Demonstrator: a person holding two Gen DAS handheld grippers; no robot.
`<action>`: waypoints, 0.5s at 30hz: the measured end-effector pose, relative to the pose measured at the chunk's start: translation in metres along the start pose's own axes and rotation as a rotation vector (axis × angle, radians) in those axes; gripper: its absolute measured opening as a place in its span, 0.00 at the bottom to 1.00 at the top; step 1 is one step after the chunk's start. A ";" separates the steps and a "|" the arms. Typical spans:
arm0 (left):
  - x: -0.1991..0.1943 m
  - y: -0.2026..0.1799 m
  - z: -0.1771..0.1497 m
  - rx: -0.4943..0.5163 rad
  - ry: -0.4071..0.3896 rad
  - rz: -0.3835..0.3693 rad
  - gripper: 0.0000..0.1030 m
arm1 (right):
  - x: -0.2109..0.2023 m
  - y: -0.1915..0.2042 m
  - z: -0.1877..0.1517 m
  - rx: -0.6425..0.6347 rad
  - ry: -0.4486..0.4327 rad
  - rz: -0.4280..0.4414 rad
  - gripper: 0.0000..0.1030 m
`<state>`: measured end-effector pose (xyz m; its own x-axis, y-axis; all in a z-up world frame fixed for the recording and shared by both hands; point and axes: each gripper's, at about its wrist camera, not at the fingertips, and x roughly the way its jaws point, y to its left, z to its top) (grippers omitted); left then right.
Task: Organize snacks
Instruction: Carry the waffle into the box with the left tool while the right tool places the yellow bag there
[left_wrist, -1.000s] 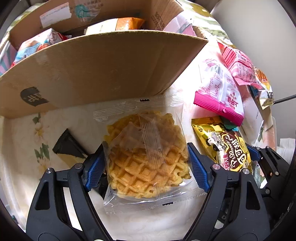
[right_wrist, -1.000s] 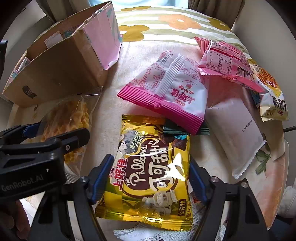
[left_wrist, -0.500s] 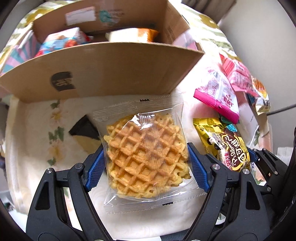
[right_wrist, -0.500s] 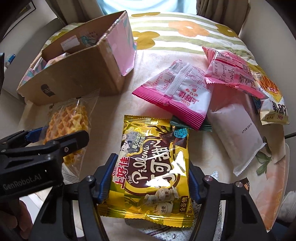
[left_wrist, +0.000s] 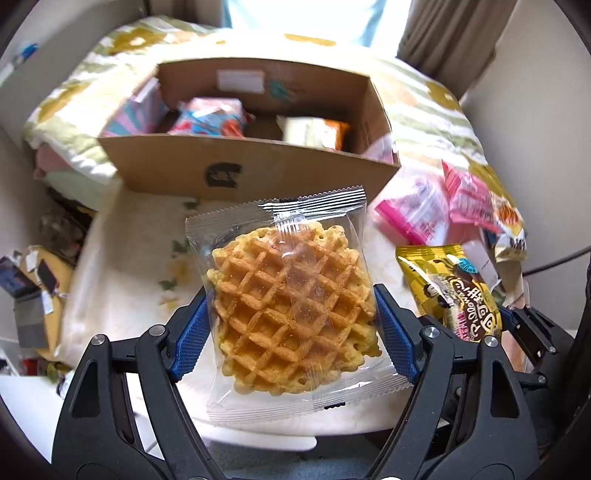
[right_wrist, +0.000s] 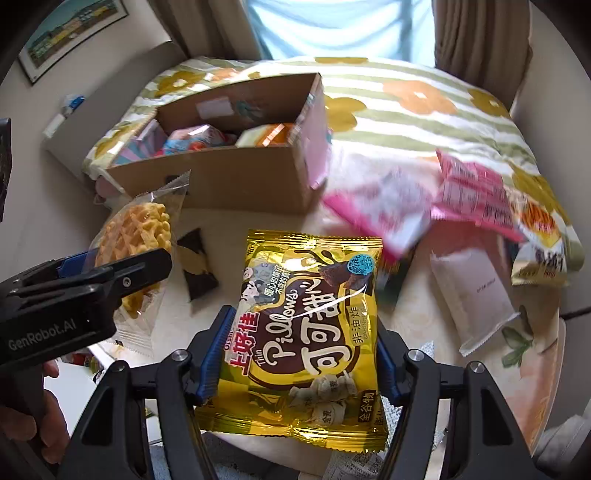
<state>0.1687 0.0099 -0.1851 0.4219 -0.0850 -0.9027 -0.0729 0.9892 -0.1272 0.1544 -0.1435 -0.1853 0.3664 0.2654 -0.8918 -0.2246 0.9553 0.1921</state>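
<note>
Behind everything else lies the bed (right_wrist: 424, 110), its cover striped green with orange flowers, and on it sits the cardboard box (left_wrist: 251, 173), open at the top with several snack packs inside. Right of the box, loose on the cover, are 2 pink packets (right_wrist: 476, 192) overlapping each other, a pale pink packet (right_wrist: 476, 291) nearer the camera, and a yellow-and-white bag (right_wrist: 546, 236) at the far right edge. In front of the box, lifted clear of the cover, hangs the yellow snack bag (right_wrist: 310, 332) with brown lettering; the right gripper (right_wrist: 295, 358) has its jaws pressed against the bag's 2 sides, having just been closing on it. Left of that bag, also in front of the box and off the cover, is the waffle (left_wrist: 291, 310) in its clear wrapper, clamped on both sides by the blue pads of the left gripper (left_wrist: 291, 336). A hand (right_wrist: 33, 413) holds the left gripper's handle at the lower left.
</note>
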 end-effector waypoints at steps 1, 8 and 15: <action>-0.007 0.002 0.000 -0.007 -0.011 0.008 0.77 | -0.004 0.004 0.002 -0.010 -0.013 0.012 0.61; -0.050 0.017 0.007 -0.026 -0.090 0.052 0.77 | -0.030 0.019 0.015 -0.090 -0.088 0.052 0.61; -0.067 0.040 0.048 -0.023 -0.156 0.052 0.77 | -0.046 0.032 0.047 -0.102 -0.165 0.042 0.61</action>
<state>0.1807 0.0609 -0.1096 0.5522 -0.0121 -0.8336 -0.1183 0.9886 -0.0927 0.1730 -0.1192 -0.1192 0.4960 0.3304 -0.8030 -0.3300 0.9271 0.1776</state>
